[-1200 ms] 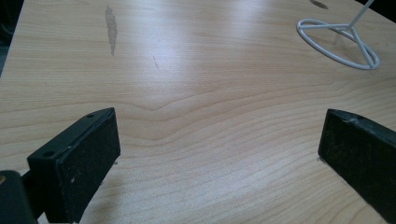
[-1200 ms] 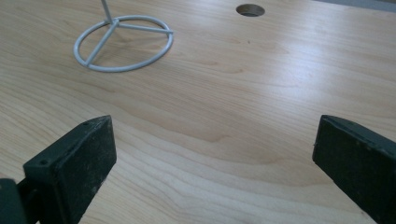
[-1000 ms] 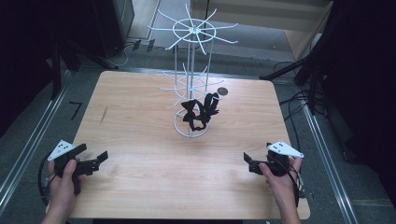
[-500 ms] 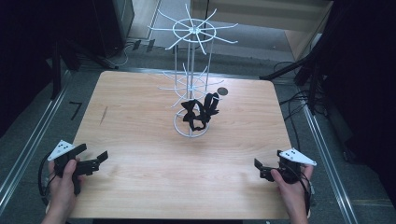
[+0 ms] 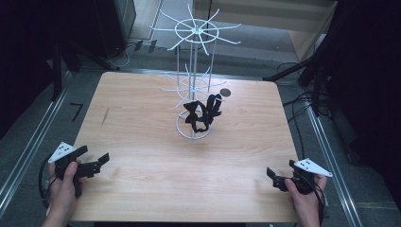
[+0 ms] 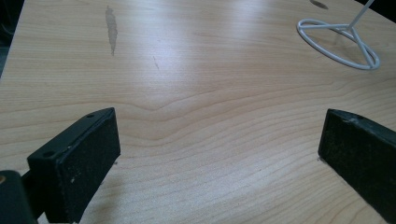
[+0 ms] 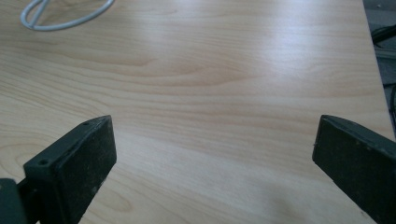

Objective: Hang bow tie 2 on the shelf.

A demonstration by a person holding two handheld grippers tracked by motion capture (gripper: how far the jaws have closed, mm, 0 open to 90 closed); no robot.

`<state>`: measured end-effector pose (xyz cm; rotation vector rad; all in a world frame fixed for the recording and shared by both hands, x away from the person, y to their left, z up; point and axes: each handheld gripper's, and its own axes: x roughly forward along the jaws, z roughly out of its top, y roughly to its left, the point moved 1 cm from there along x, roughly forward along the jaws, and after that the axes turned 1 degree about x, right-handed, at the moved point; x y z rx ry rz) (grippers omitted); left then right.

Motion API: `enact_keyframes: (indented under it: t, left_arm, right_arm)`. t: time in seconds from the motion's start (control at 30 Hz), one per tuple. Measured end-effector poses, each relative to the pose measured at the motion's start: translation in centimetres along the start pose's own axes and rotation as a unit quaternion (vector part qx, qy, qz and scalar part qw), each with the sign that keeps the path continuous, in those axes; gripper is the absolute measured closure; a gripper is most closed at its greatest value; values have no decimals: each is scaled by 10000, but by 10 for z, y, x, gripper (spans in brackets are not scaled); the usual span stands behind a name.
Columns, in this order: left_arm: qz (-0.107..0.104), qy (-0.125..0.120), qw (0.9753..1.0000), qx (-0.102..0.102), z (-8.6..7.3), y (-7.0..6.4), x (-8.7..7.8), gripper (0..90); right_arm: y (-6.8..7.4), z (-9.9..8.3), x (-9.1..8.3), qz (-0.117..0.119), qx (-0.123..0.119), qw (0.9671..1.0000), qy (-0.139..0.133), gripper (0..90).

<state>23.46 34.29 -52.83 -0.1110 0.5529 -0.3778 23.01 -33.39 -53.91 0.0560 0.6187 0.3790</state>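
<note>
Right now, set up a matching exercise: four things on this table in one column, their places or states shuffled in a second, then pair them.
1. white wire rack
2. black bow tie
3. left gripper
4. right gripper

A. hangs low on the rack, above its ring base
B. open, at the near right corner
C. stands upright mid-table
D. open, at the near left edge

Pairs: 1-C, 2-A, 3-D, 4-B

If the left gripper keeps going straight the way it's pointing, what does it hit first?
Probably nothing soon. The left gripper, jaws open, faces bare table. The rack's white ring base sits far ahead and off to the right, so a straight path likely passes beside it, though depth is hard to judge.
</note>
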Motion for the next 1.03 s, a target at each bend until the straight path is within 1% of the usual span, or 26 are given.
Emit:
enact_keyframes:
  t: [0.1,0.2,0.37,0.47,0.6,0.67,0.7,0.77,0.87,1.03]
  left_arm:
    - [-1,1,10000,3,0,0,0,0]
    - [-1,3,10000,4,0,0,0,0]
    - [5,4,10000,1,0,0,0,0]
    - [5,1,10000,3,0,0,0,0]
    - [0,9,10000,4,0,0,0,0]
    - [-4,16,10000,-1,0,0,0,0]
    - [-3,9,10000,-2,0,0,0,0]
    - [4,14,10000,2,0,0,0,0]
    - [11,10,10000,4,0,-1,0,0]
    - [2,34,10000,15,0,0,1,0]
  right_arm:
    - [-6,-6,-5,-46,120,9999,20,0]
    - [-14,-13,-11,-102,165,9998,4,0]
    - [-24,-23,-20,-191,335,9993,-6,4]
    - [-29,-28,-23,-228,367,9991,-17,14]
    - [-33,-35,-25,-302,406,9987,-24,36]
    - [-35,-36,-27,-319,506,9981,-157,54]
    - [-36,-36,-29,-315,584,9976,-200,57]
    - [-38,-37,-30,-315,662,9970,-245,62]
    - [-38,-37,-31,-362,681,9967,-244,67]
    - [-37,-37,-30,-406,620,9970,-236,69]
